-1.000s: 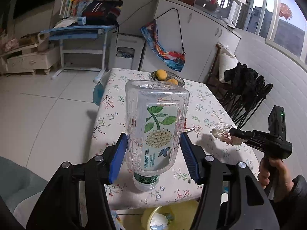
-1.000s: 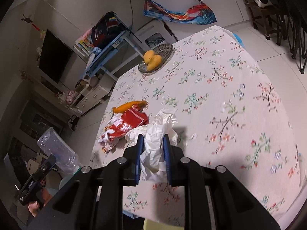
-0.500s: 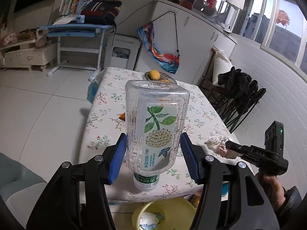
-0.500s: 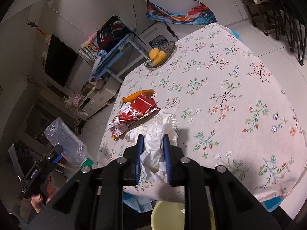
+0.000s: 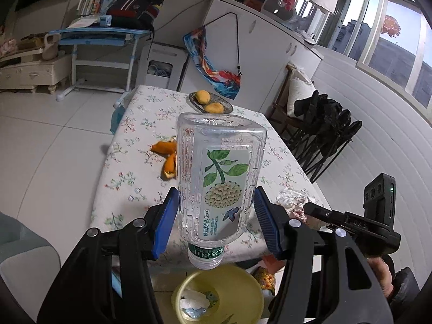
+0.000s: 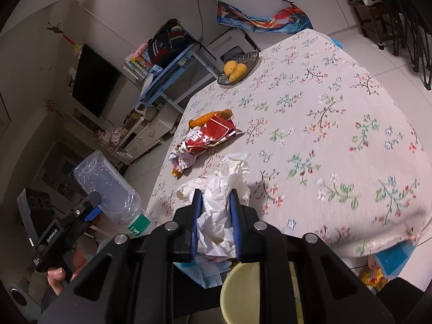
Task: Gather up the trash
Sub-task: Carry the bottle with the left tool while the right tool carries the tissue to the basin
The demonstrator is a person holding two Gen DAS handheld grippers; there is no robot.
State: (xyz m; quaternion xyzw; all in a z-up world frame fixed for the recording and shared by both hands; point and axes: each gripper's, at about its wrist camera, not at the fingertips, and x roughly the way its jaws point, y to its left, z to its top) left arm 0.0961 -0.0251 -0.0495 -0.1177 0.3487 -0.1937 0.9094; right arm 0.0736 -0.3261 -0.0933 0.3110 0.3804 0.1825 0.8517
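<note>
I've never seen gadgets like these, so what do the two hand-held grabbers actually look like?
Each is a black plastic pistol-grip tool. The left gripper and right gripper have angular black fingers with silver screws and ribbed blue pads. A boxy black block with a small green light tops the right one. Its holder wears a dark sleeve.

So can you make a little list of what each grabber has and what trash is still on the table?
left gripper: shut on empty plastic bottle, cap down
right gripper: shut on crumpled tissue
below bottle: yellow bin, trash already inside
left on table: red snack wrapper, orange peel
not trash: fruit plate
</note>
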